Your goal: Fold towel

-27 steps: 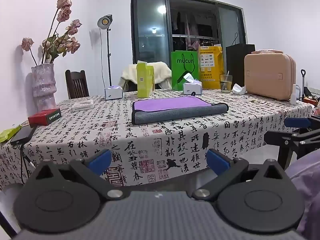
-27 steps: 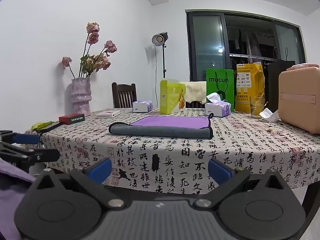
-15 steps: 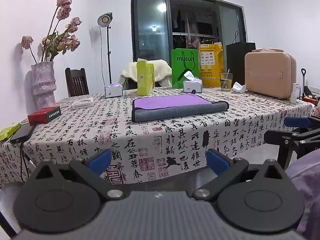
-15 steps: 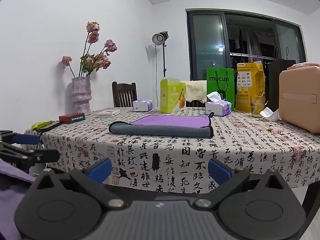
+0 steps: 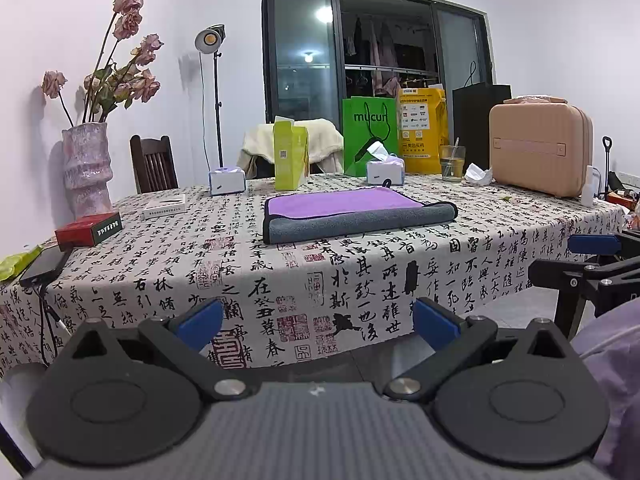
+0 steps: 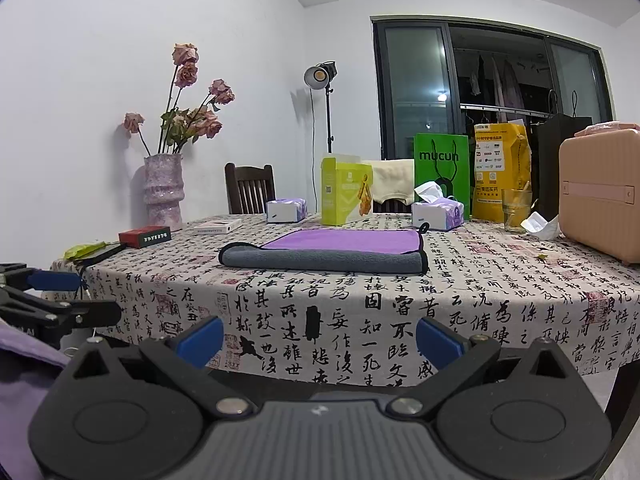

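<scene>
A towel, purple on one face and grey on the other with a black hem, lies on the table (image 5: 360, 216), its near grey edge turned over the purple. It also shows in the right wrist view (image 6: 332, 250). My left gripper (image 5: 318, 322) is open and empty, held below and in front of the table's near edge. My right gripper (image 6: 320, 340) is open and empty, also low in front of the table. Each gripper shows at the other view's edge, the right gripper (image 5: 592, 256) and the left gripper (image 6: 48, 296).
The table (image 5: 400, 264) has a calligraphy-print cloth. At its back stand a vase of dried roses (image 5: 86, 168), a red box (image 5: 88, 229), a phone (image 5: 46, 265), tissue boxes (image 5: 386, 171), a green carton (image 5: 290, 156), bags, a glass and a tan case (image 5: 540, 148).
Both grippers have sunk slightly, so the table sits a little higher in both views. The towel has not moved. Both grippers stay open.
</scene>
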Available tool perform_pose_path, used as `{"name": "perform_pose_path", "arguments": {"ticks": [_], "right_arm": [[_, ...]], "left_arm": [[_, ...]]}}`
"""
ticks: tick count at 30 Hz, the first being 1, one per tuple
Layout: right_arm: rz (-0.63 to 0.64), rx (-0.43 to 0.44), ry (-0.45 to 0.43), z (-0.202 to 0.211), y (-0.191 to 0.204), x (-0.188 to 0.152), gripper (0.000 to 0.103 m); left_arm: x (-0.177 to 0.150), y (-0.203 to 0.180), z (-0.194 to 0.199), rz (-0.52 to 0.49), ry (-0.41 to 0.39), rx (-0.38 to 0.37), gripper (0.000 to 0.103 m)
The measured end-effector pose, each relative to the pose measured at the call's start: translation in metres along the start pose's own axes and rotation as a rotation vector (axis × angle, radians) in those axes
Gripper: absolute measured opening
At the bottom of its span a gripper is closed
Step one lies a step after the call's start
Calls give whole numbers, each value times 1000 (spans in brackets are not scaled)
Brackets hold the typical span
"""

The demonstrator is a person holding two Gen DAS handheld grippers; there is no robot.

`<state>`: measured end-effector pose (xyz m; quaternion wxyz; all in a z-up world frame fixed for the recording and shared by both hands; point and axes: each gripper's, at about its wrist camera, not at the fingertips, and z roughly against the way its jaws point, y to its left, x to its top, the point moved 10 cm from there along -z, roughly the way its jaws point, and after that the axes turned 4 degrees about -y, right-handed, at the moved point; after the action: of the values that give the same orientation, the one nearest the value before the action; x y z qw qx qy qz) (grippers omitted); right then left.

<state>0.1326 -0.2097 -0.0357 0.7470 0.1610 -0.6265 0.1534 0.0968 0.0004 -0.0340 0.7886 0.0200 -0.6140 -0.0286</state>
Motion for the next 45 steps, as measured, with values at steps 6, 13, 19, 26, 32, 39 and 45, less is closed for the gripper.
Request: {"name": "perform_pose_path", "arguments": {"ticks": [6, 13, 19, 26, 32, 39, 45], "right_arm": [[0, -1, 0, 0, 0, 0, 103], [-2, -2, -4, 1, -2, 1, 103], [-1, -3, -6, 2, -2, 2, 103], [-3, -7, -10, 3, -3, 3, 103], [-3, -6, -11, 2, -2, 3, 103], [-3, -6, -13, 3, -2, 2, 103], [-5, -6, -12, 3, -3, 2, 103]], "left_arm": [[0, 0, 0, 1, 0, 0, 103], [0, 0, 0, 0, 1, 1, 103], [0, 0, 0, -1, -1, 0, 103], [1, 0, 0, -3, -3, 1, 103], [1, 0, 0, -4, -3, 2, 103], [1, 0, 0, -3, -2, 2, 103], [1, 0, 0, -4, -2, 2, 103]]}}
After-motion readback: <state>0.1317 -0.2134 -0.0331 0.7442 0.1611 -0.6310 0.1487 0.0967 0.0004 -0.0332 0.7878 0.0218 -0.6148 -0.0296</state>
